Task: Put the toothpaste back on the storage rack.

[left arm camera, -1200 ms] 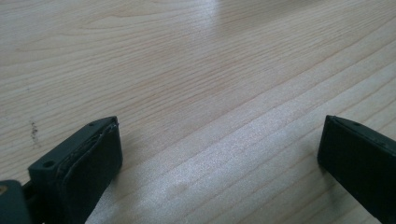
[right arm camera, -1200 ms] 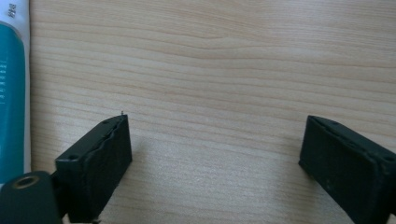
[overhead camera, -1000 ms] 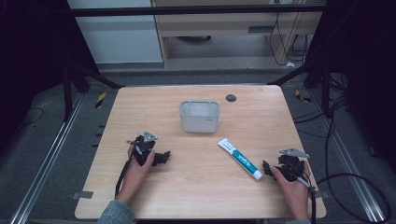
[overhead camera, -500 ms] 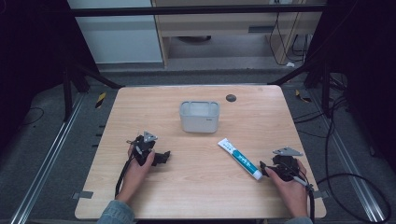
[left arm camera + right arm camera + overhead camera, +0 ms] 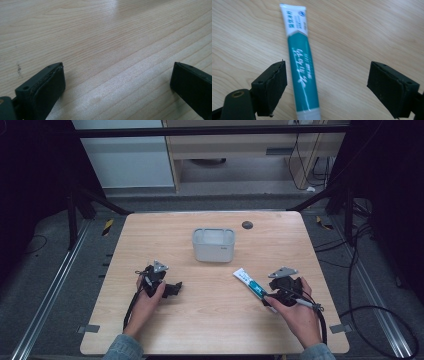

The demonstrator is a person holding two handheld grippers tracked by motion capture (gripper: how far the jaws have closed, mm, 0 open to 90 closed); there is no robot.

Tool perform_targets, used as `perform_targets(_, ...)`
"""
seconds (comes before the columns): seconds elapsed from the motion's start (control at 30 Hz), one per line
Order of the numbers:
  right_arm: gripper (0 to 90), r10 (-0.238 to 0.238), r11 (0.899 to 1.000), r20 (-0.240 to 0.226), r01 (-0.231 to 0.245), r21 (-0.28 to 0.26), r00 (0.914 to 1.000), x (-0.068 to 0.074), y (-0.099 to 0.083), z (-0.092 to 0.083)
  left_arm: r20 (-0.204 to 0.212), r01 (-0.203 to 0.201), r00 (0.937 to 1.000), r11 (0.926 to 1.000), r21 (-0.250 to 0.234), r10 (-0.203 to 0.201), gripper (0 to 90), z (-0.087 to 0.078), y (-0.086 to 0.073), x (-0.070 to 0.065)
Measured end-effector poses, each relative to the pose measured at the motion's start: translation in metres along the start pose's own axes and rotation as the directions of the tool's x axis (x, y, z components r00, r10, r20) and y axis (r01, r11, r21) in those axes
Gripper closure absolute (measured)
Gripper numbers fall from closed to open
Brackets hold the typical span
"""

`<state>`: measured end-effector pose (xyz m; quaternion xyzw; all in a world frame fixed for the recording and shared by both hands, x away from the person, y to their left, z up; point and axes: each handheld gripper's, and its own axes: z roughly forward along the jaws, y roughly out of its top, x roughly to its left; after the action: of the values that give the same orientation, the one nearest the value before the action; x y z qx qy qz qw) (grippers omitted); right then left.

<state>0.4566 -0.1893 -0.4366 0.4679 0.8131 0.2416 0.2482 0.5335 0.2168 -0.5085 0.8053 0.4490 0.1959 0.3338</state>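
Wooden desk [image 5: 215, 320] carried a soft, light toothpaste tube [image 5: 301, 72] lying between the right gripper's [image 5: 334, 87] wide jaws, best pinched mid-body; left gripper [image 5: 115, 87] jaws wide, empty.

The right gripper [image 5: 270, 296] is seen moved in from the table's right edge toward the toothpaste tube [image 5: 251, 284], carried there by the right hand [image 5: 296, 312] over the past second. The tube's lower end is now overlapped by the gripper in the high view. In the right gripper view, the tube [image 5: 301, 67] is framed between the wide-spread jaws, nearer the left one, with neither pad touching it.
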Motion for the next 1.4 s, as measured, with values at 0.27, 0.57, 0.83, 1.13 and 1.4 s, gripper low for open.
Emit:
perform_targets(0.27,23.9,-0.008,0.999,-0.083,0.011,0.037,0.9965,0.005,0.018,0.013,-0.001,-0.001,1.0000,1.0000,0.001,0.001,0.0,0.000,0.000,0.000)
perform_targets(0.57,36.8,-0.029,0.996,-0.155,0.041,0.075,0.9874,0.012,0.037,0.023,0.002,-0.007,1.0000,1.0000,0.003,0.007,0.0,-0.001,-0.001,0.001)
perform_targets(0.83,43.5,-0.027,0.993,-0.190,0.049,0.109,0.9815,0.009,0.046,0.029,0.002,-0.007,1.0000,1.0000,0.004,0.007,0.0,-0.001,0.000,0.001)
perform_targets(1.13,42.7,-0.016,0.989,-0.210,0.045,0.138,0.9777,0.005,0.058,0.040,0.003,-0.007,1.0000,1.0000,0.004,0.007,0.0,-0.001,0.000,0.001)
perform_targets(1.4,44.2,-0.034,0.979,-0.226,0.077,0.187,0.9736,0.009,0.061,0.055,0.003,-0.008,1.0000,1.0000,0.003,0.008,0.0,-0.001,0.000,0.001)
